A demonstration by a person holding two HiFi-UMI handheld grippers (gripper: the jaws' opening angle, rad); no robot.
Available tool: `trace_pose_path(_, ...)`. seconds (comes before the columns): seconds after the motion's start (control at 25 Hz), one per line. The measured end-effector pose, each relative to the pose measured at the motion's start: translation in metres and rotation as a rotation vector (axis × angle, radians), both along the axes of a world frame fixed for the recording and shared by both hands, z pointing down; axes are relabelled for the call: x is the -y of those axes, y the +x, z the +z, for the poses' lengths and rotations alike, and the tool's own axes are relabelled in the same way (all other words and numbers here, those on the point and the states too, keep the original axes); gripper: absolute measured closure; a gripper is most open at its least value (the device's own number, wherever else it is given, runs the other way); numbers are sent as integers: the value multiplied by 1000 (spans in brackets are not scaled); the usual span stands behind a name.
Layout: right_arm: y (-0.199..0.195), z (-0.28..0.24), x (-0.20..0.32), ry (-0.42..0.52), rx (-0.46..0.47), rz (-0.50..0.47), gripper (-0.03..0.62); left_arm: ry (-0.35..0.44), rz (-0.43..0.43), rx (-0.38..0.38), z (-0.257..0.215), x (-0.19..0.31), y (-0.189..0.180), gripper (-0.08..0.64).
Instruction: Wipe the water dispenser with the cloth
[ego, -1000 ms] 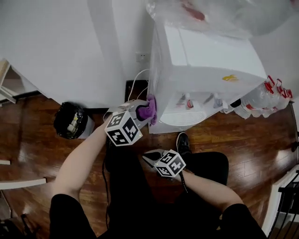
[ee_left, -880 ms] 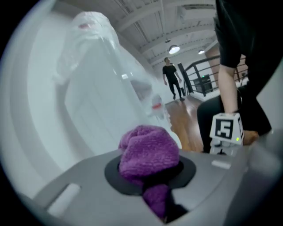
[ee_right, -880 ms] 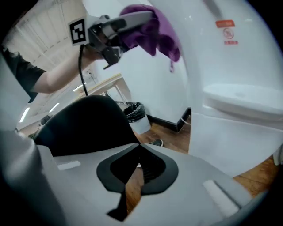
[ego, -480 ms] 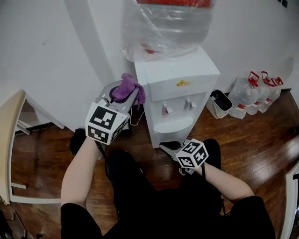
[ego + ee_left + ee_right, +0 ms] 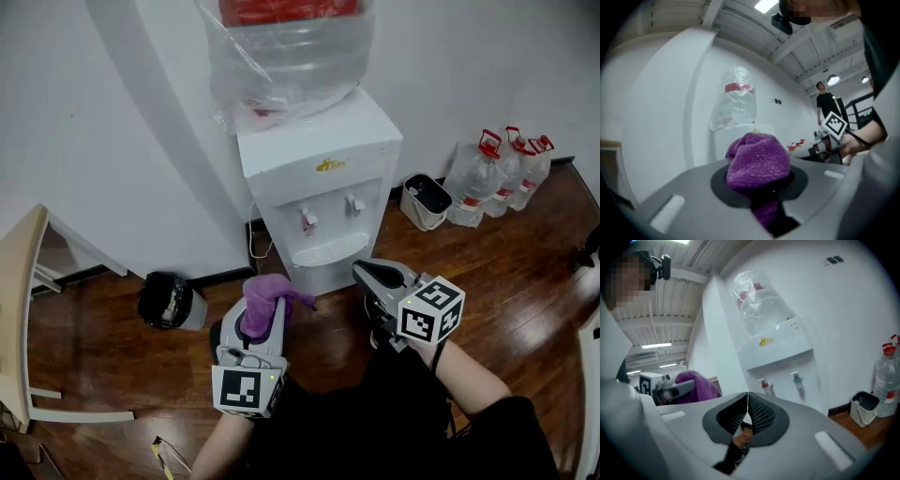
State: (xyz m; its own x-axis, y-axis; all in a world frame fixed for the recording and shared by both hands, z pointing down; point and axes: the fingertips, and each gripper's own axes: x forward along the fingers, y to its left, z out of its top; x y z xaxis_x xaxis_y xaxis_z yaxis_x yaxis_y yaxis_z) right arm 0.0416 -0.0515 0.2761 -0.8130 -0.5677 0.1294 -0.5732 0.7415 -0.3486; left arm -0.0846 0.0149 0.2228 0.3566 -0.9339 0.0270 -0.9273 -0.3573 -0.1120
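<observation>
- The water dispenser stands upright ahead of both grippers, apart from them. Its long axis is vertical and its tap face turns toward the person.
- A wrapped water bottle sits neck-down on top of it, above and ahead of the jaws.
- Only the head view shows the floor: spare jugs lie well off beyond the right gripper, and a dark bin lies off beyond the left gripper.
- Only the left gripper view shows a person standing far behind the right gripper.
- The left gripper has its jaws a little apart and clamped on the purple cloth.
- The right gripper has its jaws pressed together with nothing between them. It points at the dispenser's front.
- The cloth bunches over the left jaw tips, clear of the dispenser. The lump lies along the jaws, with one flap pointing toward the dispenser's base.
- The right gripper view shows the red tap and the blue tap most clearly, just above its jaws.
</observation>
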Motion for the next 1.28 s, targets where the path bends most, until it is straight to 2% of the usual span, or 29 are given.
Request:
trace_pose_path(0.08, 10, -9, -9, 1, 25, 47, 586, -93, -3, -59, 26, -21, 9, 454)
trace_pose_path(0.16, 18, -17, -23, -5, 45, 81, 586, -121, -4, -79, 36, -41, 16, 454)
trace_pose_path(0.36, 39, -30, -66, 7, 54, 93, 586, -101, -28, -92, 24, -83, 37, 454)
trace_pose_path(0.52, 71, -13, -86, 11, -2, 120, 586, -62, 40, -68, 26, -94, 64, 454)
trace_pose_path(0.72, 97, 31, -89, -80, -53, 162, 586, -73, 104, -67, 42, -88, 82, 454)
trace_pose_path(0.84, 91, 33, -76, -80, -47, 161, 586, -49, 77, -60, 35, -74, 71, 454)
trace_pose_path(1.0, 64, 8, -61, 15, -24, 127, 586, -7, 28, -62, 23, -64, 47, 454)
trace_pose_path(1.16, 38, -3, -49, 72, -42, 79, 586, -21, -5, -89, 26, -49, 26, 454)
trace_pose_path(1.28, 30, 3, -34, 63, -65, 63, 586, -71, -29, -151, 33, -34, 18, 454)
